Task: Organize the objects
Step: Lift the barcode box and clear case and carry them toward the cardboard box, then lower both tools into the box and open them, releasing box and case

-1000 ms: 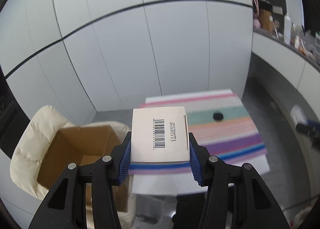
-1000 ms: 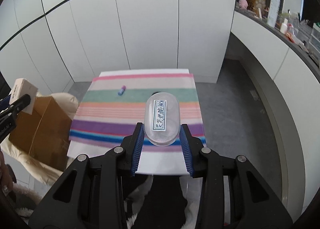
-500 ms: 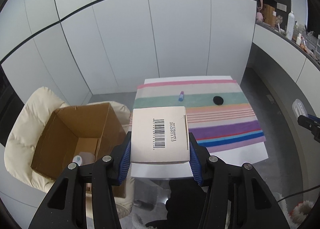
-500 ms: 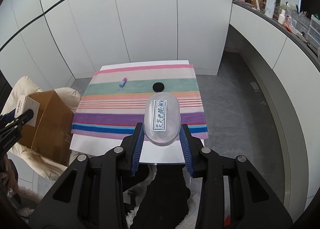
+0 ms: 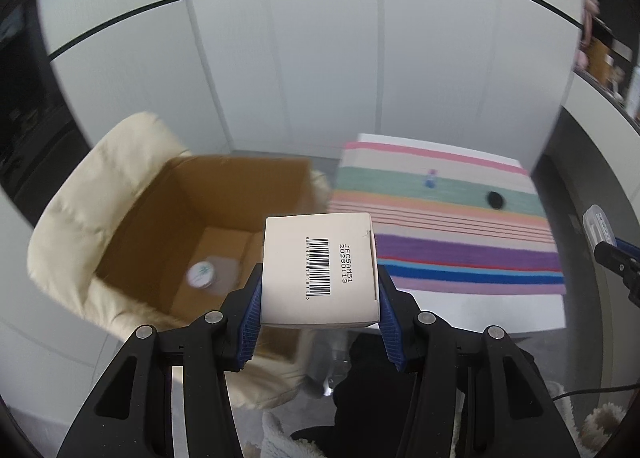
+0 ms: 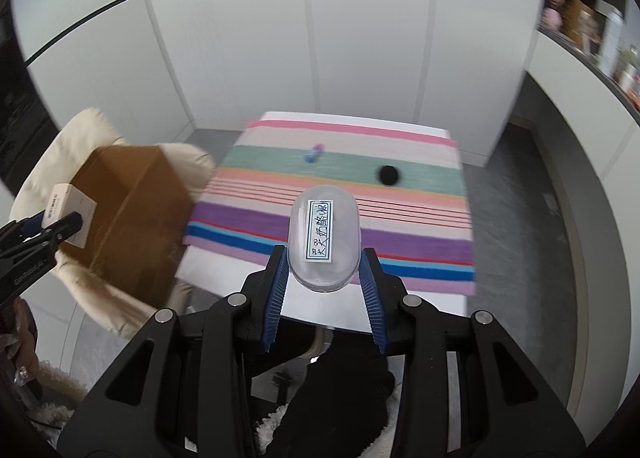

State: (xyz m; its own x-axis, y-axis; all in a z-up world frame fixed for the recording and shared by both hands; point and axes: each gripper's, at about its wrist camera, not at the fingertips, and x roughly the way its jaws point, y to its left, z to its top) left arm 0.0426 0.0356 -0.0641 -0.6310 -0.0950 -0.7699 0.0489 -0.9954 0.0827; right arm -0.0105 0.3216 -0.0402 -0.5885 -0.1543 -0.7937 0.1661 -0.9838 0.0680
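Carton (image 5: 319,269) clamped in left tool (image 5: 319,312) beside open box (image 5: 224,218) rim; right tool (image 6: 323,273) grips capsule (image 6: 323,237).

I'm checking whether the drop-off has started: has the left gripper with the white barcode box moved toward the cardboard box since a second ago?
Yes. The left gripper, shut on the white barcode box, has swung left: the cardboard box now sits nearer the view's centre.

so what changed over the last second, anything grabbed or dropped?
Nothing grabbed or dropped. The left gripper swung left with its white box, so the cardboard box and the small jar inside it now show. The right gripper drifted a little, still clamping the clear case. The blue tube and black disc stayed on the striped cloth.
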